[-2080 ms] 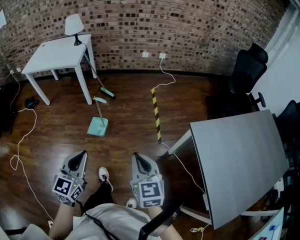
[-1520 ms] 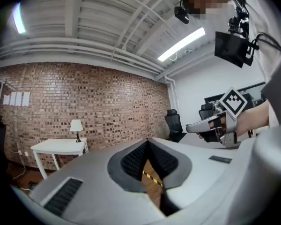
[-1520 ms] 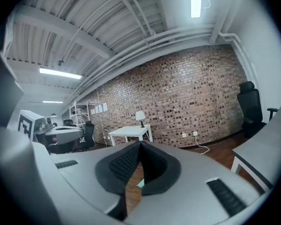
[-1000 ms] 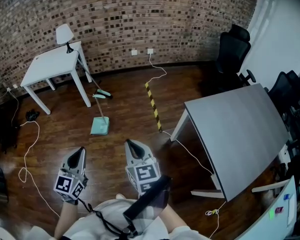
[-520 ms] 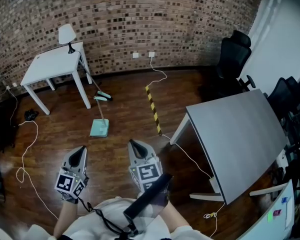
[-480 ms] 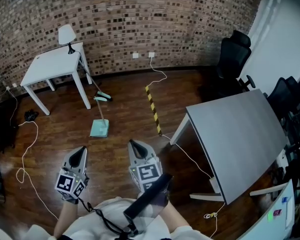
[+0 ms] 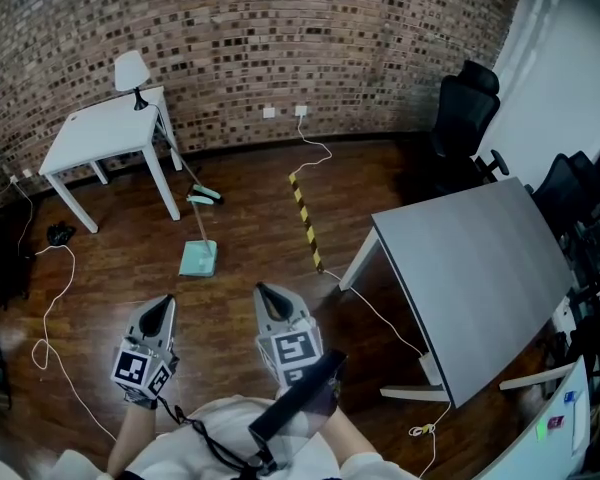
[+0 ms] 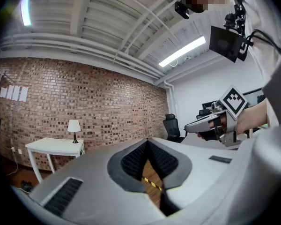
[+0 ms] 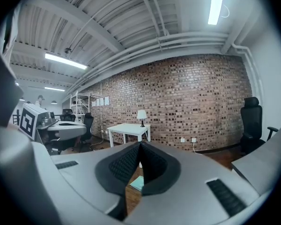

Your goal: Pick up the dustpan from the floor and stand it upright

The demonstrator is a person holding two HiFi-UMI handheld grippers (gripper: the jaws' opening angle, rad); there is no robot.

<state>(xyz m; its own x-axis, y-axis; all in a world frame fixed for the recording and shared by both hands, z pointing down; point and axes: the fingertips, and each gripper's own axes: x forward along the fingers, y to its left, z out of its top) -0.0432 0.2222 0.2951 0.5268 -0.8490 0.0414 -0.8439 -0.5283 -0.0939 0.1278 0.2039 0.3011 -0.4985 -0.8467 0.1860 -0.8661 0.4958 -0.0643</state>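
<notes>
Far wall [image 7: 280, 28] of exposed brick, sockets [image 7: 300, 111] low on it. Floor [image 7: 250, 178] of dark wood planks, a yellow-and-black striped strip [image 7: 307, 223] near centre. White table [image 7: 95, 133] with lamp [image 7: 131, 70] far left; grey desk [image 7: 475, 278] near right; black office chairs [image 7: 462, 118] far right. Ceiling strip light [image 9: 216, 3] lit.

Bright ceiling tubes [image 9: 216, 3]; strong fisheye bending; corners dark

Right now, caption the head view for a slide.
Left gripper and right gripper, shut and empty, face the dustpan lying on the floor.
</notes>
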